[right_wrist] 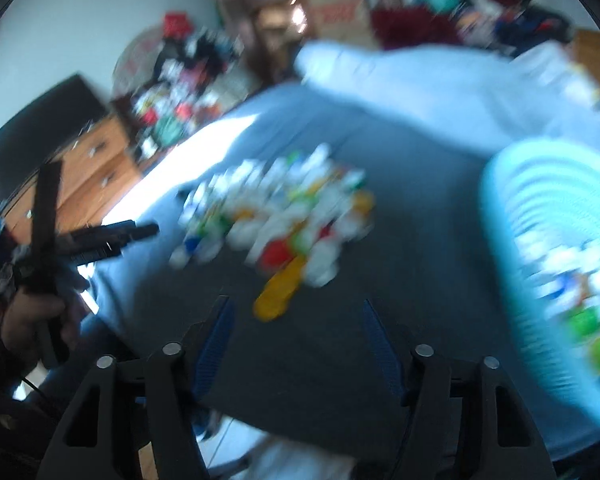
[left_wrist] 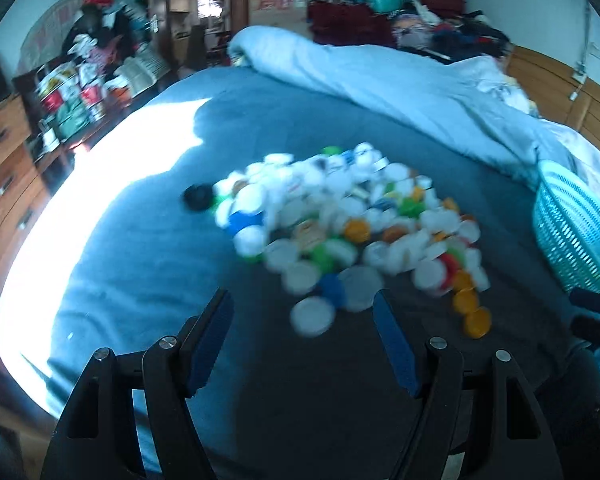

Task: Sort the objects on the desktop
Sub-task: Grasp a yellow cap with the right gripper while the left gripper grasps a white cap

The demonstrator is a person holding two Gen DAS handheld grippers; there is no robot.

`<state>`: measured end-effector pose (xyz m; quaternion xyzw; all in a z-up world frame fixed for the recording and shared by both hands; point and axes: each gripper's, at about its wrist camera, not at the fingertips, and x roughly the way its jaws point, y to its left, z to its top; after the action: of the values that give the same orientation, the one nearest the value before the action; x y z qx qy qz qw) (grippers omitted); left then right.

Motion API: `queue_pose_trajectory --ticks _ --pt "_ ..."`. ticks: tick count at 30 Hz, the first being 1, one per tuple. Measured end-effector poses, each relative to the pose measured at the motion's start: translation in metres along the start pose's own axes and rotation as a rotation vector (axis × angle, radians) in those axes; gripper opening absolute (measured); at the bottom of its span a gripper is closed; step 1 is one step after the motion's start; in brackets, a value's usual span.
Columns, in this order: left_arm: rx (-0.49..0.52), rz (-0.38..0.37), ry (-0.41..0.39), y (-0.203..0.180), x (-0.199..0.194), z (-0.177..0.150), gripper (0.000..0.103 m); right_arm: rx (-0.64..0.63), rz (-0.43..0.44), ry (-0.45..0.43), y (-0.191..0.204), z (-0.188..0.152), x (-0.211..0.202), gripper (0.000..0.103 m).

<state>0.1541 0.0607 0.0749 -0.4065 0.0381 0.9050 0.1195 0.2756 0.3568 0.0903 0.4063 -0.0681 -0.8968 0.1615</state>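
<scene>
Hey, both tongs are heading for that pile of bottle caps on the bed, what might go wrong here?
The caps lie heaped and overlapping, so open left tongs may pinch several or knock some away. The soft bed cover may let caps tilt or slip. Both views are blurred, and right tongs near the basket might bump it.

You have one heap of bottle caps [left_wrist: 340, 224] on the bed [left_wrist: 148, 248], too many and too blurred to count one by one; most are white. Among them you can make out one black cap [left_wrist: 198, 197] at the heap's far left edge, at least two blue ones and about four orange ones along the near right edge. There is one turquoise basket [left_wrist: 576, 228] beside the heap, with more caps inside it, uncountable. You hold two claws.
</scene>
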Motion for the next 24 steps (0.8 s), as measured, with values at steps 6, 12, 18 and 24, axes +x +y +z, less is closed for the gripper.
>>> queue_pose_trajectory --ticks 6,12,18,24 --pt "-0.049 -0.009 0.031 0.028 0.014 -0.02 0.066 -0.072 -0.039 0.082 0.025 -0.001 0.057 0.068" --pt "-0.068 -0.047 0.034 0.038 0.023 -0.022 0.066 -0.108 -0.106 0.134 0.035 0.003 0.091 0.054" --pt "-0.056 -0.08 0.029 0.04 0.031 -0.017 0.066 -0.082 -0.137 0.15 0.028 0.0 0.1 0.033" --pt "0.018 -0.149 0.043 0.032 0.048 -0.02 0.066 -0.11 -0.103 0.123 0.04 0.001 0.076 0.033"
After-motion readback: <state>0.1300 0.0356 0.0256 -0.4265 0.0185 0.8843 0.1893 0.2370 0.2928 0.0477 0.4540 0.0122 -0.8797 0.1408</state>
